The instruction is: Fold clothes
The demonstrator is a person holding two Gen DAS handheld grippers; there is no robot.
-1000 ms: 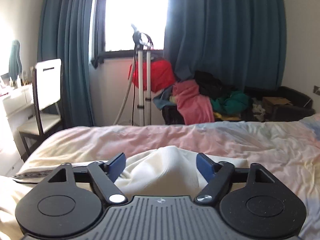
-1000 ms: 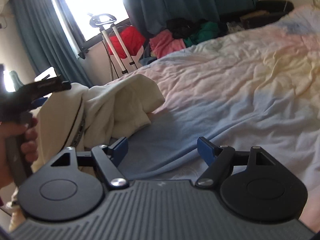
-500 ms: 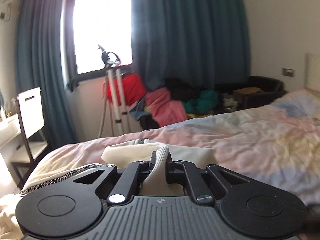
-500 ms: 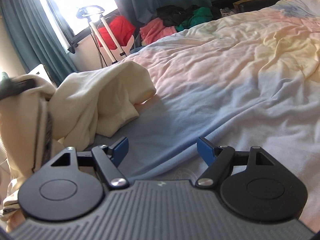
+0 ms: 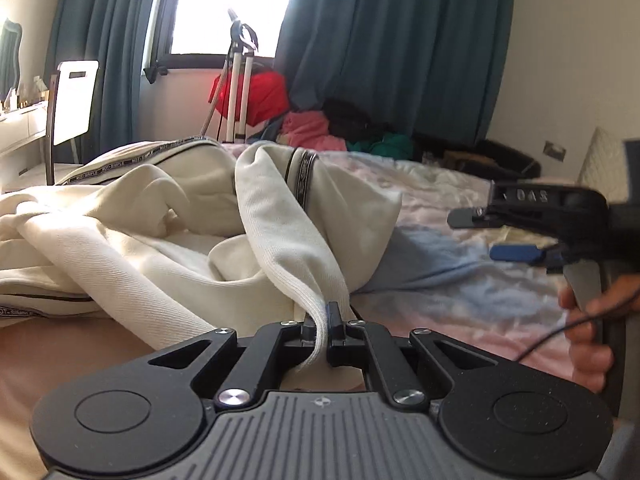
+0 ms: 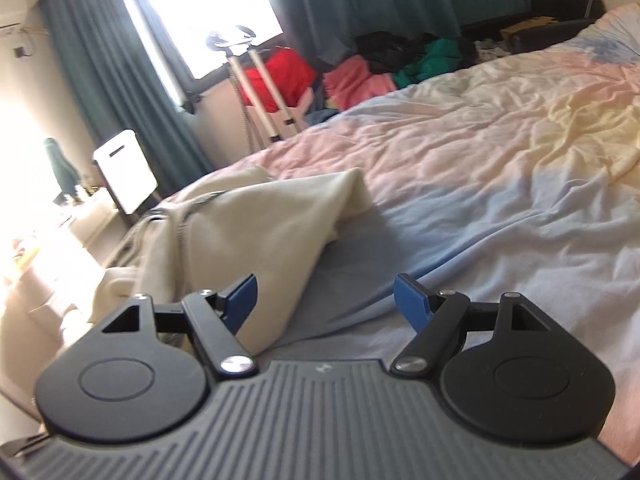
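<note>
A cream garment (image 5: pixel 168 220) with black lettered tape trim lies crumpled on the bed; it also shows in the right wrist view (image 6: pixel 248 232). My left gripper (image 5: pixel 325 322) is shut on a ribbed edge of the cream garment and holds that edge lifted, so the cloth hangs from it in a ridge. My right gripper (image 6: pixel 325 300) is open and empty, low over the bedsheet, with its left finger by the garment's near edge. It shows in the left wrist view (image 5: pixel 516 254) at the right, held in a hand.
The bed (image 6: pixel 500 168) has a rumpled pastel pink, blue and yellow sheet. Beyond it are a pile of clothes (image 5: pixel 320 128), a white stand (image 5: pixel 240 92), teal curtains, a bright window, and a white chair (image 5: pixel 74 100) by a desk at the left.
My left gripper closed on the garment's ribbed edge and has pulled it up and towards me. My right gripper moved left towards the garment, staying open.
</note>
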